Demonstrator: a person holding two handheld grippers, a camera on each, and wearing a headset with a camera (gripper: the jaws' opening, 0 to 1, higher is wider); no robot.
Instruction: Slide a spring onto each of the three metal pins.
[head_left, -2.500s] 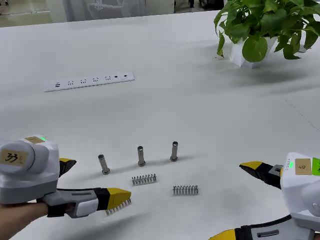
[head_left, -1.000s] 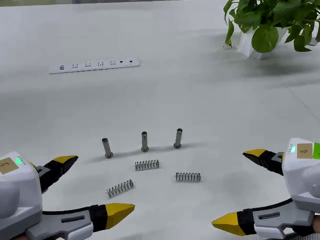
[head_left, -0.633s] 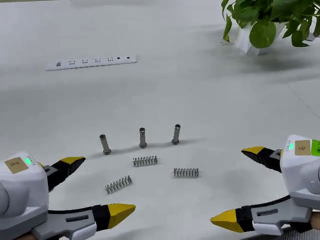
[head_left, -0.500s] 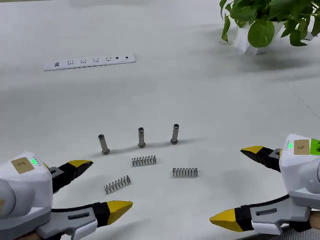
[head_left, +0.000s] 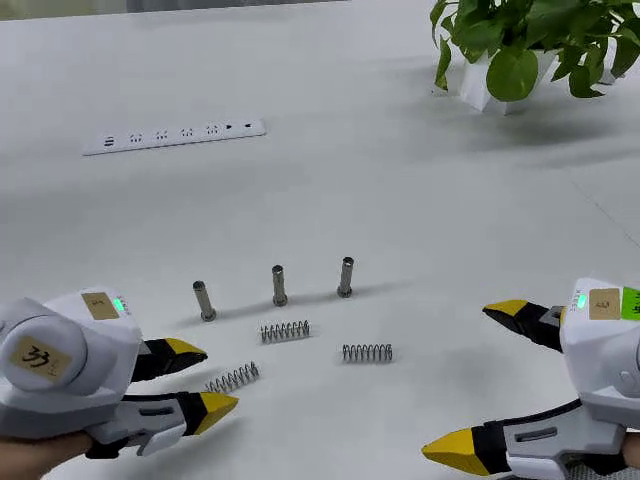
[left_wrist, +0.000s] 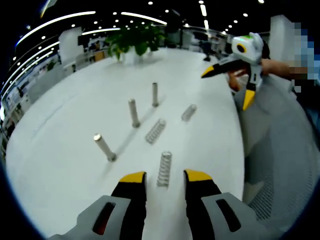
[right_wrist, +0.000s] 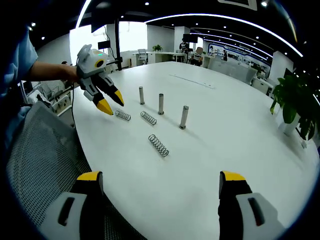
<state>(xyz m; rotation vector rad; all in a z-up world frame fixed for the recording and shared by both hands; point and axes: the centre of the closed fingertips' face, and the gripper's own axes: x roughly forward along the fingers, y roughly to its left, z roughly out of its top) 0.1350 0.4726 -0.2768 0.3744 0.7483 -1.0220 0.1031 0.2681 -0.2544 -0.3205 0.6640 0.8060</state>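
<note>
The left gripper has moved in on the near-left spring, jaws narrowed to a small gap and empty, bracketing its end (a pickup looks close). The right gripper hangs wide open, holding nothing. The three metal pins beyond stand bare.

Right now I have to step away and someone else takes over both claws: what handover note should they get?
Left claw: open, jaws either side of the near end of the left spring, not closed on it.
Right claw: open wide, empty, off to the right.
Left pin, middle pin and right pin stand upright in a row, all bare.
Middle spring and right spring lie flat on the table in front of them.
Done: nothing. Left: all three springs.
</note>
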